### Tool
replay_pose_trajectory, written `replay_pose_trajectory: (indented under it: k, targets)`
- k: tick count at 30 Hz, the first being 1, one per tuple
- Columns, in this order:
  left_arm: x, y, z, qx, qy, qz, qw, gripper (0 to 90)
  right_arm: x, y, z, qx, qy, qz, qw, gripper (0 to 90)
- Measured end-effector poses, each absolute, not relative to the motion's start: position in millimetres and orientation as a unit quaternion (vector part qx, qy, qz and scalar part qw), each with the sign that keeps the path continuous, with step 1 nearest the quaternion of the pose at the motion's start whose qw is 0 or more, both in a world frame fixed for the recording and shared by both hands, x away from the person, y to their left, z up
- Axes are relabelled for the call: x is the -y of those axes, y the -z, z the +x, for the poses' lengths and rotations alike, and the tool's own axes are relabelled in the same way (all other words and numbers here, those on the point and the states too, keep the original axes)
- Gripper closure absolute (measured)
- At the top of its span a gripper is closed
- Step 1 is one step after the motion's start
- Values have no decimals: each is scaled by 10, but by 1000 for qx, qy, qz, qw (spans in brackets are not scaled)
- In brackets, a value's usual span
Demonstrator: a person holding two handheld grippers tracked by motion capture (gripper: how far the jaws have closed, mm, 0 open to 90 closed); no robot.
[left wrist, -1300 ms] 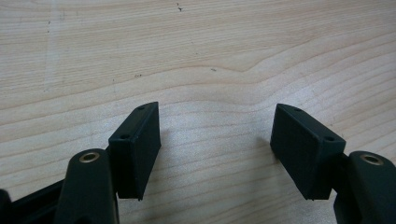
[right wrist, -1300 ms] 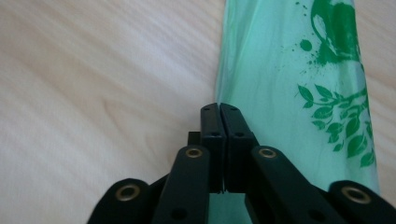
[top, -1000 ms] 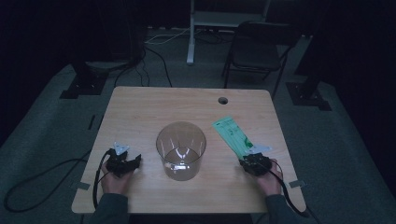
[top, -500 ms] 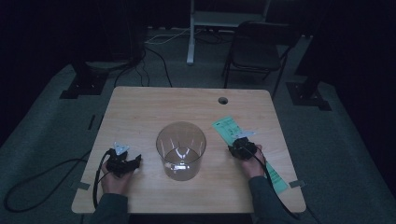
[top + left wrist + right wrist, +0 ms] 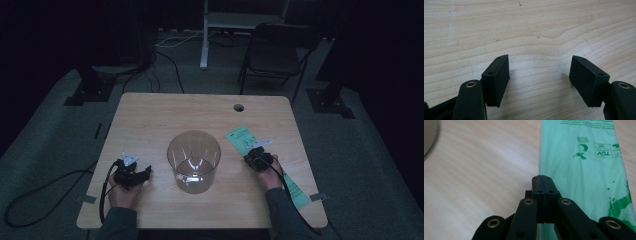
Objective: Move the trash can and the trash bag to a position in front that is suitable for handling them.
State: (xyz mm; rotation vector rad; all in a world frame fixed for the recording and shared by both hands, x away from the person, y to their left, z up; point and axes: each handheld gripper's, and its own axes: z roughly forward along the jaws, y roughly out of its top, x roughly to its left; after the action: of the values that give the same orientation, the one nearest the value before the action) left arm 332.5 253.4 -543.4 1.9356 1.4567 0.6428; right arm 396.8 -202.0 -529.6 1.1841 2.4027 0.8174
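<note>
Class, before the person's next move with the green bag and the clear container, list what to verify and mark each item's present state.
1. Left hand-held gripper open, nothing between its jaws: ok.
2. Right hand-held gripper at the green bag edge: ok.
3. Right jaws open for a grasp: not ok, they are shut.
4. Bag pinched between them: cannot tell.
5. Clear container upright between both grippers: ok.
6. Container empty: ok.

Black grippers (image 5: 134, 175) (image 5: 258, 159) have brass-ringed pivots, flat rectangular pads (image 5: 496, 79), grey three-cornered plates (image 5: 129, 159), black trailing cables (image 5: 105, 186); grey-green sleeves (image 5: 116, 225).
</note>
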Motion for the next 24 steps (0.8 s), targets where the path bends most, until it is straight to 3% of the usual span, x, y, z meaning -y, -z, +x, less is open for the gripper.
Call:
replay_pose_trajectory:
  k: [17, 20, 24]
  targets:
    - [-2533, 5433, 3325, -552, -243, 734, 312, 325, 1996, 5259, 3147, -898, -280, 314, 127, 894]
    - [-2531, 5432, 3326, -553, -243, 734, 311, 323, 1990, 5244, 3167, -894, -279, 312, 162, 772]
    - [-2530, 5432, 3326, -552, -243, 734, 311, 321, 1891, 5245, 3347, -881, -289, 321, 193, 737]
